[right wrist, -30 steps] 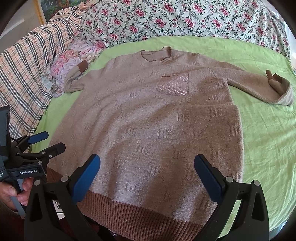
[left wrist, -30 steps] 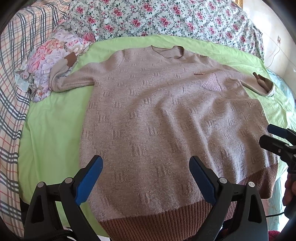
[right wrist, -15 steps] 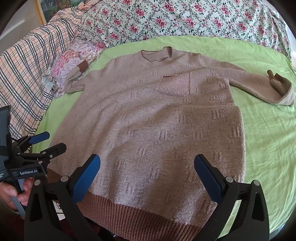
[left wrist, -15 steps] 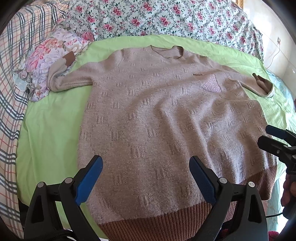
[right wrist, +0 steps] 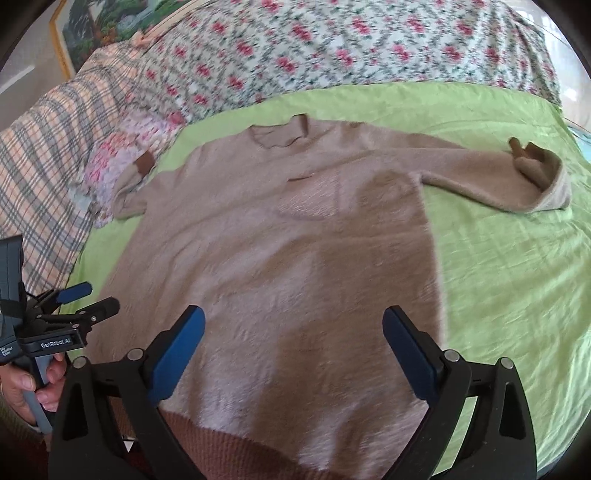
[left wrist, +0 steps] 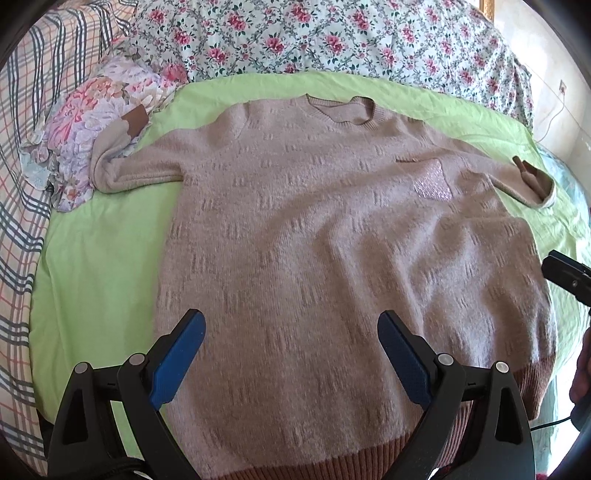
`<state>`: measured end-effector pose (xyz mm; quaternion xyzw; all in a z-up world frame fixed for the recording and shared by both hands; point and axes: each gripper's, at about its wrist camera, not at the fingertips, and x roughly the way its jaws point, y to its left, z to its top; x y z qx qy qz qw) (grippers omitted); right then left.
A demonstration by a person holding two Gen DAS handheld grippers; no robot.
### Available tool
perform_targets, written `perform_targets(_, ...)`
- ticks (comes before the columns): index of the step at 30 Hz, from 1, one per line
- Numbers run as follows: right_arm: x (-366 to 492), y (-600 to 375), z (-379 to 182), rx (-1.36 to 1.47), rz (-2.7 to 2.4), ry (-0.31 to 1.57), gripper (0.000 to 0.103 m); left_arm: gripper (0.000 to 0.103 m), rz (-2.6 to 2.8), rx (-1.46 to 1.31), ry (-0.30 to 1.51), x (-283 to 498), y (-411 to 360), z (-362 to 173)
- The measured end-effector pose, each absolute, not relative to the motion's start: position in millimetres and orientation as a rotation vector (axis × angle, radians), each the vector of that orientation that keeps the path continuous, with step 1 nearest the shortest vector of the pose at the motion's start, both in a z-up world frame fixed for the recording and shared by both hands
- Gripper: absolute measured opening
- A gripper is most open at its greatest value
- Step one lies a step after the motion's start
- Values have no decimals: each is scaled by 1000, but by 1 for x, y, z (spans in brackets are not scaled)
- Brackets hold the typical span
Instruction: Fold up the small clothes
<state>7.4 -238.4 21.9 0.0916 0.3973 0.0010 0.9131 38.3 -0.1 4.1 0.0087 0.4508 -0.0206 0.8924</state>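
Observation:
A beige knit sweater [left wrist: 332, 251] with a brown ribbed hem lies flat, front up, on a green sheet [left wrist: 96, 266]; it also shows in the right wrist view [right wrist: 295, 266]. Its right sleeve [right wrist: 517, 181] stretches out with the brown cuff turned up. Its left sleeve [left wrist: 122, 162] bends onto a floral pillow. My left gripper [left wrist: 291, 328] is open and empty above the lower part of the sweater. My right gripper [right wrist: 293, 325] is open and empty above the hem area. The left gripper also shows at the left edge of the right wrist view [right wrist: 85, 299].
A small floral pillow [left wrist: 96, 122] lies at the left. A plaid blanket [left wrist: 18, 184] runs along the left edge. A rose-patterned quilt [left wrist: 332, 37] lies behind the sweater. A framed picture [right wrist: 110, 33] hangs at the back left.
Both grippers stay open. The right wrist view has swung toward the sweater's right side and is blurred by motion. The left view has shifted slightly closer to the sweater.

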Motion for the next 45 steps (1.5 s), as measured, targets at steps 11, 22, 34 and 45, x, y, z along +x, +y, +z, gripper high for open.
perform_targets(11, 27, -382, 62, 287, -230, 722, 80, 95, -13, 19, 954, 73, 2, 4)
perform_targets(22, 98, -566, 61, 409, -451, 799, 63, 95, -22, 11, 1022, 107, -14, -13)
perform_targets(34, 140, -567, 35, 504, -299, 870, 8, 95, -53, 9, 1024, 126, -25, -20)
perform_targets(45, 212, -351, 80, 579, 58, 636, 7, 95, -34, -65, 1010, 120, -1, -20)
